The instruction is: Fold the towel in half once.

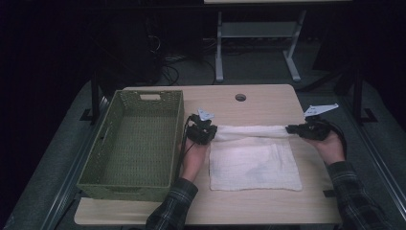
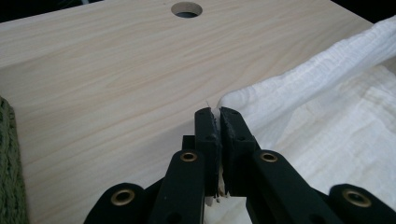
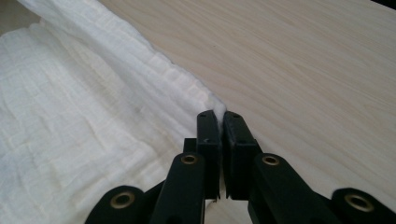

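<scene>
A white cloth [image 1: 253, 160] lies on the wooden table [image 1: 268, 100], its far edge lifted and stretched into a band between the two grippers. My left gripper [image 1: 207, 132] is shut on the cloth's far left corner; in the left gripper view the white cloth [image 2: 308, 98] is pinched between the black jaws of the gripper [image 2: 219, 112]. At the far right corner my right gripper [image 1: 293, 128] is shut on the cloth too, and the right gripper view shows the cloth [image 3: 93, 107] caught at the gripper's tips [image 3: 219, 114].
A green woven basket [image 1: 131, 143] stands on the left part of the table, close to my left hand. A round cable hole [image 1: 240, 97] sits near the table's far edge. A desk frame [image 1: 258, 43] stands on the floor beyond.
</scene>
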Demonstrator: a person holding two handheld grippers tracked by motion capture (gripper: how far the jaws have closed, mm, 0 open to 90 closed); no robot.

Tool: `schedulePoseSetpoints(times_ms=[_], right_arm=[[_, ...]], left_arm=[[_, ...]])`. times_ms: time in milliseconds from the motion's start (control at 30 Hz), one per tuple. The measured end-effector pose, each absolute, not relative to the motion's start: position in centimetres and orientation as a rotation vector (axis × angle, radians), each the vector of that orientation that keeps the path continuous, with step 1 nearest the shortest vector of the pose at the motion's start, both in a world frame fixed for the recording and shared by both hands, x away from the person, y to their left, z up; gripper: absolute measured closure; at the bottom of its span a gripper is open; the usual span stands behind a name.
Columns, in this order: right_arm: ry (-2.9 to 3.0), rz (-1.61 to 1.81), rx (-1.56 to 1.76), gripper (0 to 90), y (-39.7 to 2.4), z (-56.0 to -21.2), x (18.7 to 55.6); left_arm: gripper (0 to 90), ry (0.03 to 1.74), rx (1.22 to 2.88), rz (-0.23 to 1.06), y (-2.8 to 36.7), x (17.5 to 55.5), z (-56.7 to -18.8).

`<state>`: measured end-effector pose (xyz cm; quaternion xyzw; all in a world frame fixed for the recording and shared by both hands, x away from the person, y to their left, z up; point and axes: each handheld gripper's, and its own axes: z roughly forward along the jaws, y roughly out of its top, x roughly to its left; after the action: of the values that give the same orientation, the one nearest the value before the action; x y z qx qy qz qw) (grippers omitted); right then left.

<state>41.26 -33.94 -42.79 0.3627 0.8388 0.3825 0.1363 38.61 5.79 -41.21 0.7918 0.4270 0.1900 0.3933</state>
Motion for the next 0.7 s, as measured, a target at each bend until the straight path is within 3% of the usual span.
schedulePoseSetpoints(times_ms=[233, 700], right_arm=[[2.429, 1.107, 1.042, 85.9, -34.0, -42.8, 39.8], [2.458, 1.125, 1.014, 85.8, -34.0, -43.3, 37.0]], left_arm=[[86.0, 1.046, 2.015, 0.518, 5.7, 36.6, -41.5], [85.9, 1.018, 2.044, 0.445, 6.4, 33.8, -42.5]])
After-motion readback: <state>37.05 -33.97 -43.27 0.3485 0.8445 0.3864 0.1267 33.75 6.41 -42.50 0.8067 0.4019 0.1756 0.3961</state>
